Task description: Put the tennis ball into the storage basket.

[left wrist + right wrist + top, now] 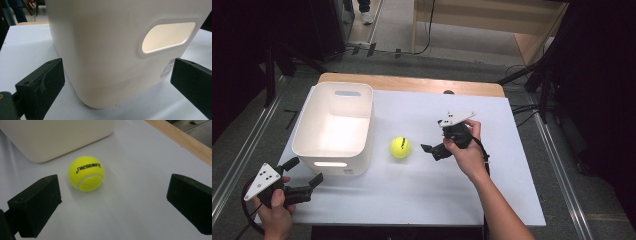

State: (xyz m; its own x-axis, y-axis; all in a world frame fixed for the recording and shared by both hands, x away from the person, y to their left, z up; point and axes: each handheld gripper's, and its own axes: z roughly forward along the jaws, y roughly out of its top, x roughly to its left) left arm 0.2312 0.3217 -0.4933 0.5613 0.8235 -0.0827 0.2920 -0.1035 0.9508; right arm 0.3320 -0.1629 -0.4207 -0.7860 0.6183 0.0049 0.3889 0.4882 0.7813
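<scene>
A yellow-green tennis ball (400, 147) lies on the white table top (412, 195), just right of a white plastic bin (334, 127). My right gripper (432, 146) is held to the right of the ball, open, with its jaws pointing at it and a short gap between. In the right gripper view the ball (86, 173) sits ahead between the spread jaws of the right gripper (115, 197), closer to the left one, untouched. My left gripper (304, 171) is open at the bin's near left corner. The left gripper view has the bin (112, 50), with its handle slot, right in front of the left gripper (117, 75).
The bin looks empty from above. A wooden strip (412, 84) runs along the table's far edge. Beyond it are grey floor, cables (429, 35) and a wooden frame (492, 20). Dark stands flank the table on both sides.
</scene>
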